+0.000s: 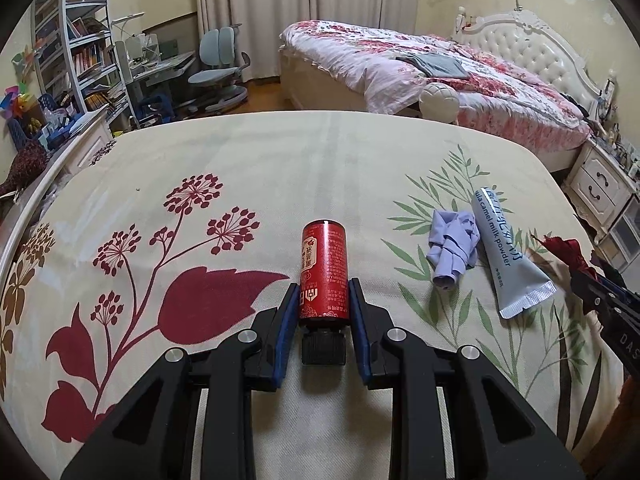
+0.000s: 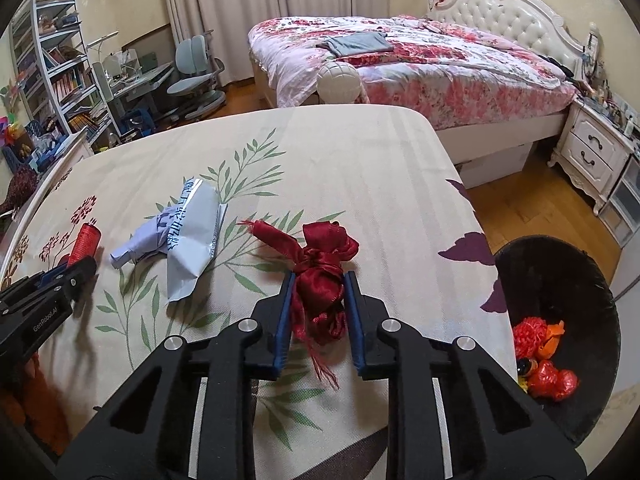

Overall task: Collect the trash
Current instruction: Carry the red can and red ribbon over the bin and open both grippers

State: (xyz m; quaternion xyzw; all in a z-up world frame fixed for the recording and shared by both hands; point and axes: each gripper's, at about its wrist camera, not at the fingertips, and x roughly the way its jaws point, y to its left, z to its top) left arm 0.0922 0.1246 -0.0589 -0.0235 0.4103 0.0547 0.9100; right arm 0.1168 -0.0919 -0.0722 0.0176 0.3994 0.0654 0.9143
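A small red bottle (image 1: 324,276) with a black cap lies on the flowered tablecloth (image 1: 248,168), cap toward me. My left gripper (image 1: 323,292) is shut on its lower body, blue pads pressed to both sides. In the right wrist view a knotted dark red ribbon (image 2: 320,268) lies on the cloth, and my right gripper (image 2: 319,284) is shut on its bunched middle. A crumpled lilac wrapper (image 1: 454,250) and a silver milk-powder sachet (image 1: 506,252) lie between the two grippers. The left gripper (image 2: 76,268) with the red bottle (image 2: 84,242) shows at the left of the right wrist view.
A black bin (image 2: 560,280) stands on the wooden floor past the table's right edge, with red and orange scraps (image 2: 540,356) inside. Beyond the table are a bed (image 2: 420,68), a nightstand (image 2: 592,152), a desk chair (image 1: 220,64) and bookshelves (image 1: 80,48).
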